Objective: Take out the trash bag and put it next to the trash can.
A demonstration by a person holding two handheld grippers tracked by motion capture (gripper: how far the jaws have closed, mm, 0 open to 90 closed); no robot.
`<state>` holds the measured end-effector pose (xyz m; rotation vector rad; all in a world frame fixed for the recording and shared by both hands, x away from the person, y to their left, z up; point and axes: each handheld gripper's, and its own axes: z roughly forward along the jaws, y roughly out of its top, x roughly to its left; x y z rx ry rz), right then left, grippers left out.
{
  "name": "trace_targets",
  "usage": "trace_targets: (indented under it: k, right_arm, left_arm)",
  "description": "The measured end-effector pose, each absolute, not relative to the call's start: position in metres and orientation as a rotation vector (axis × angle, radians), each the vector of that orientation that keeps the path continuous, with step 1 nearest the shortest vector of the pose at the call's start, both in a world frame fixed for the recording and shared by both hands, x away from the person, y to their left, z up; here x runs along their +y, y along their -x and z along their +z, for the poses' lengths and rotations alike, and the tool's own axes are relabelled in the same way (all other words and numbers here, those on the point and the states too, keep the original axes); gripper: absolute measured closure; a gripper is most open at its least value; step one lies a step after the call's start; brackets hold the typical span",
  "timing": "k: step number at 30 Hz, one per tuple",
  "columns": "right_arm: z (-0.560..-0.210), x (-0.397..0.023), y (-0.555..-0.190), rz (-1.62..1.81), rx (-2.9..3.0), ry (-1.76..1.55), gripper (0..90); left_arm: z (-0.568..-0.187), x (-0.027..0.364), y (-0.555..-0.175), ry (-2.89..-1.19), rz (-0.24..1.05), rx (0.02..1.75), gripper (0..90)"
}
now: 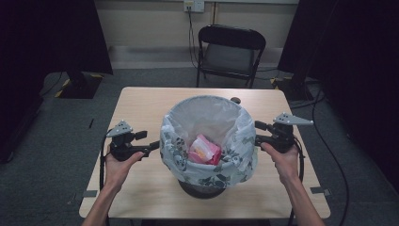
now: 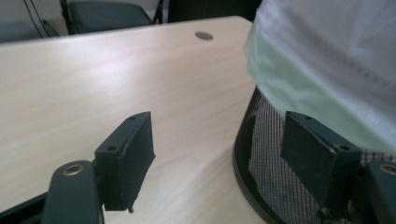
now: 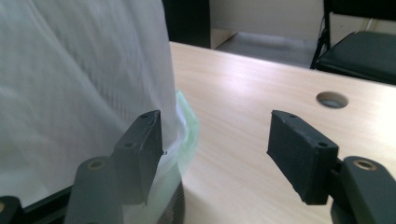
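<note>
You are at the approach step: both grippers flank the bin [image 1: 203, 188], ready to take hold of the liner bag [image 1: 207, 160] folded over its rim, and nothing is gripped yet. Your left gripper [image 1: 153, 145] sits just beside the bag's left flank, its jaws spread with only air and the wooden surface [image 1: 141, 106] between them. In the left gripper view, one jaw stands in front of the black mesh wall [image 2: 266, 154] of the bin, below the hanging plastic. Your right gripper [image 1: 258, 133] is at the bag's right side, jaws likewise spread; in the right gripper view, one jaw lies against or just in front of the white plastic [image 3: 84, 84], and I cannot tell whether it touches.

The next move probably calls for you to bring each pair of jaws around a fold of the overhanging plastic and close on it, taking film alone and not the mesh. Thin plastic may slip or tear, so seize a gathered fold.

The bin stands near the front middle of the surface, lined with the white, patterned bag. Inside lies a pink and white packet [image 1: 205, 149], with some yellow showing, resting low in the bag.
</note>
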<state>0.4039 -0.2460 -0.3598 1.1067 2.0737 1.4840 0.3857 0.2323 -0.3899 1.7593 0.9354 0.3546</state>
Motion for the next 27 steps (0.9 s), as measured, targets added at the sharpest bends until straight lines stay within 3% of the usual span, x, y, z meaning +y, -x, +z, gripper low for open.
trace_targets:
  k: [6,10,16,27]
  right_arm:
    - [-0.339,-0.251,-0.399,1.536,1.985,-1.086,45.5]
    - [-0.323,-0.252,-0.395,1.611,1.948,-1.059,46.9]
    - [-0.3,-0.249,-0.393,1.629,1.938,-1.018,44.6]
    - [-0.279,-0.235,-0.368,1.708,2.009,-0.912,27.3]
  left_arm:
    - [-0.36,0.239,-0.381,-1.7,0.371,0.909,37.7]
    - [-0.341,0.235,-0.376,-1.651,0.364,0.87,41.6]
    - [-0.316,0.237,-0.372,-1.612,0.355,0.801,38.7]
    - [-0.297,0.218,-0.353,-1.549,0.339,0.774,25.1]
